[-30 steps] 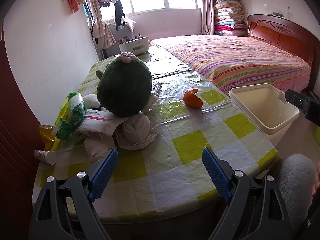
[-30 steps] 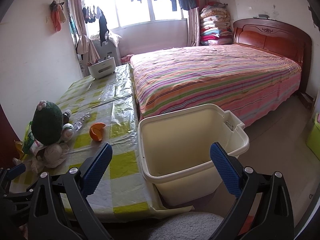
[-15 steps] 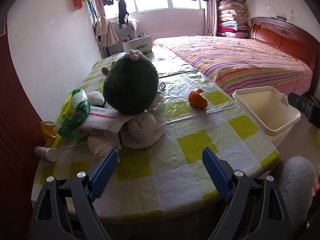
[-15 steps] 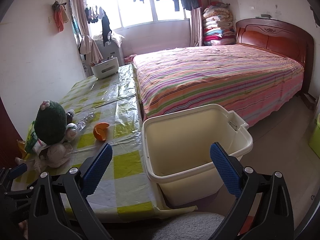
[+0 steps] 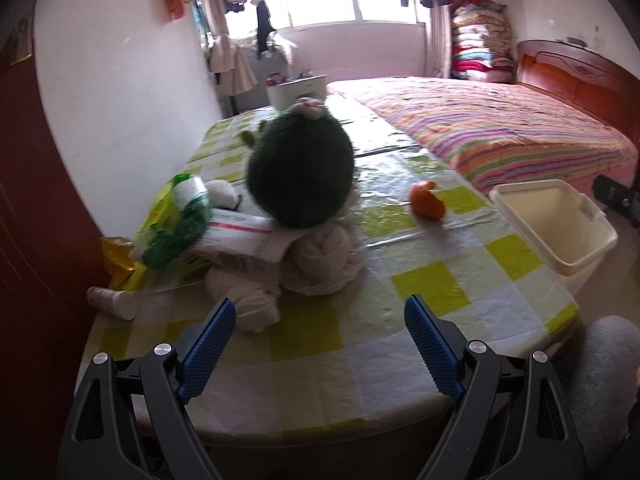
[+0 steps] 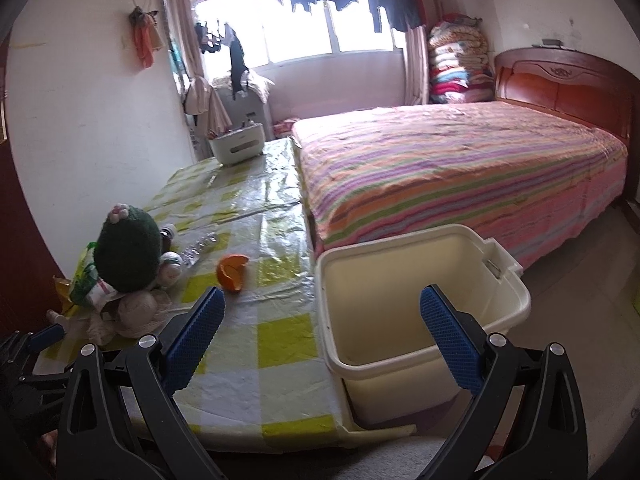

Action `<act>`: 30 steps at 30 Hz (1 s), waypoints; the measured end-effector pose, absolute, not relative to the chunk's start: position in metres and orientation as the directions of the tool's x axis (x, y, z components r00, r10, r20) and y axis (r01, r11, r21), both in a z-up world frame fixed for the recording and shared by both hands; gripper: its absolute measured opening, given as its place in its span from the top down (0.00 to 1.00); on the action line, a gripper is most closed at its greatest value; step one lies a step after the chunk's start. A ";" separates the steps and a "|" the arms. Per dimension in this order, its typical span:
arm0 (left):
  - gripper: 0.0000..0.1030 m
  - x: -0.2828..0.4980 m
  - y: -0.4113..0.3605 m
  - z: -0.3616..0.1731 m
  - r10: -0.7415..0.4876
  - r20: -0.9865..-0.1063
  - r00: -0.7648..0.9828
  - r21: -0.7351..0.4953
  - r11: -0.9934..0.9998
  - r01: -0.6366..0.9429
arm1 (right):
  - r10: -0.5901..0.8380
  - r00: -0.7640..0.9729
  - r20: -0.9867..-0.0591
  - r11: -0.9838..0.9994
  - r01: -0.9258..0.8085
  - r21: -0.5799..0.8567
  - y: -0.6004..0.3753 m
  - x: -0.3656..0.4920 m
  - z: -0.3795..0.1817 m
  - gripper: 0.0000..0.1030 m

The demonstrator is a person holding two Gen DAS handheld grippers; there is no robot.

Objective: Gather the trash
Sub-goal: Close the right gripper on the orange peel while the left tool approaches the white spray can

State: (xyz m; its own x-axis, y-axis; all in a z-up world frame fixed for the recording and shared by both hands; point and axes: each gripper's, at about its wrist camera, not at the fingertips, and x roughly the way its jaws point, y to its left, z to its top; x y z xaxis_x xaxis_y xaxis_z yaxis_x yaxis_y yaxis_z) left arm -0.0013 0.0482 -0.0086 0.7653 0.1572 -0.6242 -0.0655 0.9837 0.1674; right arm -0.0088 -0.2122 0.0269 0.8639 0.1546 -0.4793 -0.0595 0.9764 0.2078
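Trash lies on the worktop (image 5: 432, 280) ahead of my fingers, none of it taken yet. The orange peel (image 5: 427, 200) sits alone, ahead of my left gripper (image 5: 316, 338) and a little to its right side, well apart from the heap. In the right wrist view the same orange peel (image 6: 232, 273) is just beyond the left fingertip of my right gripper (image 6: 322, 318). The cream bin (image 6: 420, 304) stands beside the worktop edge, directly ahead of my right fingers, and it looks empty.

Both pairs of fingers stand wide and hold nothing.

I judge the peel to be light, soft and curled — it will bend under pressure, so I would close on its raised rim, across the thin wall, not on the flat part. The plastic cloth under it looks glossy, so the peel may slide away if I push it sideways.

To the left of my left fingers lies a small paper cup (image 5: 114, 303) on its side; it is light and easy to crush, better taken across the body. Further ahead on that side there is a green bag (image 5: 176, 220) and a printed paper wrapper (image 5: 240, 240), partly under a green plush toy (image 5: 300, 172) — the toy is probably not trash, and I would have to pull the wrapper out gently.
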 end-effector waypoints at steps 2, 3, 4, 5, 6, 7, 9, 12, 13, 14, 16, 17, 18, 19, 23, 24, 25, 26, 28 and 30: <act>0.19 -0.002 0.056 -0.007 0.175 -0.623 0.762 0.163 0.982 -0.093 | 0.177 0.868 -0.463 0.974 -0.086 0.210 -0.208 -0.007 0.031 0.06; 0.19 -0.002 0.062 -0.006 0.189 -0.620 0.761 0.163 0.980 -0.111 | 0.189 0.872 -0.451 0.973 -0.103 0.208 -0.206 -0.006 0.033 0.06; 0.19 -0.003 0.066 -0.005 0.204 -0.614 0.762 0.166 0.978 -0.128 | 0.195 0.874 -0.444 0.972 -0.114 0.204 -0.202 -0.005 0.036 0.06; 0.19 -0.004 0.070 -0.004 0.218 -0.606 0.765 0.169 0.975 -0.145 | 0.211 0.875 -0.435 0.971 -0.135 0.198 -0.199 -0.003 0.038 0.06; 0.19 -0.006 0.074 -0.002 0.232 -0.597 0.768 0.171 0.972 -0.161 | 0.223 0.874 -0.432 0.970 -0.154 0.190 -0.194 -0.001 0.040 0.06; 0.19 -0.008 0.079 0.000 0.245 -0.589 0.770 0.171 0.969 -0.177 | 0.233 0.872 -0.431 0.969 -0.168 0.182 -0.189 0.002 0.041 0.06; 0.19 -0.013 0.091 0.005 0.269 -0.574 0.773 0.161 0.963 -0.216 | 0.283 0.855 -0.434 0.957 -0.224 0.182 -0.180 0.009 0.042 0.06; 0.19 -0.018 0.108 0.010 0.313 -0.555 0.771 0.158 0.949 -0.272 | 0.366 0.811 -0.457 0.930 -0.310 0.196 -0.160 0.027 0.041 0.06; 0.19 -0.019 0.112 0.011 0.331 -0.550 0.767 0.161 0.943 -0.291 | 0.388 0.796 -0.465 0.922 -0.331 0.202 -0.154 0.033 0.040 0.06; 0.19 -0.020 0.117 0.012 0.346 -0.548 0.762 0.164 0.937 -0.308 | 0.403 0.782 -0.476 0.915 -0.346 0.206 -0.149 0.039 0.038 0.06; 0.19 -0.024 0.131 0.014 0.372 -0.546 0.750 0.158 0.926 -0.344 | 0.427 0.747 -0.510 0.904 -0.373 0.209 -0.135 0.057 0.032 0.06; 0.19 -0.026 0.139 0.015 0.390 -0.543 0.743 0.153 0.917 -0.369 | 0.430 0.736 -0.523 0.902 -0.380 0.206 -0.130 0.064 0.029 0.06; 0.19 -0.028 0.146 0.016 0.405 -0.542 0.736 0.151 0.909 -0.389 | 0.440 0.713 -0.547 0.895 -0.397 0.202 -0.122 0.076 0.024 0.06; 0.19 -0.030 0.150 0.017 0.416 -0.541 0.731 0.151 0.903 -0.402 | 0.449 0.694 -0.563 0.890 -0.406 0.208 -0.120 0.082 0.019 0.06; 0.19 -0.037 0.175 0.019 0.468 -0.543 0.697 0.155 0.872 -0.465 | 0.450 0.612 -0.650 0.883 -0.413 0.223 -0.108 0.116 -0.007 0.06; 0.19 -0.039 0.183 0.019 0.478 -0.547 0.687 0.150 0.863 -0.482 | 0.447 0.596 -0.667 0.884 -0.409 0.227 -0.106 0.125 -0.014 0.07; 0.19 -0.041 0.190 0.020 0.483 -0.554 0.678 0.138 0.857 -0.497 | 0.440 0.579 -0.686 0.887 -0.402 0.230 -0.105 0.132 -0.021 0.07; 0.19 -0.043 0.198 0.020 0.483 -0.563 0.671 0.123 0.851 -0.510 | 0.434 0.565 -0.702 0.889 -0.393 0.234 -0.104 0.138 -0.026 0.07; 0.19 -0.049 0.215 0.024 0.477 -0.582 0.659 0.075 0.838 -0.541 | 0.432 0.537 -0.725 0.889 -0.388 0.243 -0.102 0.147 -0.033 0.07; 0.19 -0.055 0.230 0.026 0.481 -0.593 0.646 0.038 0.818 -0.574 | 0.419 0.540 -0.730 0.892 -0.394 0.220 -0.097 0.151 -0.034 0.08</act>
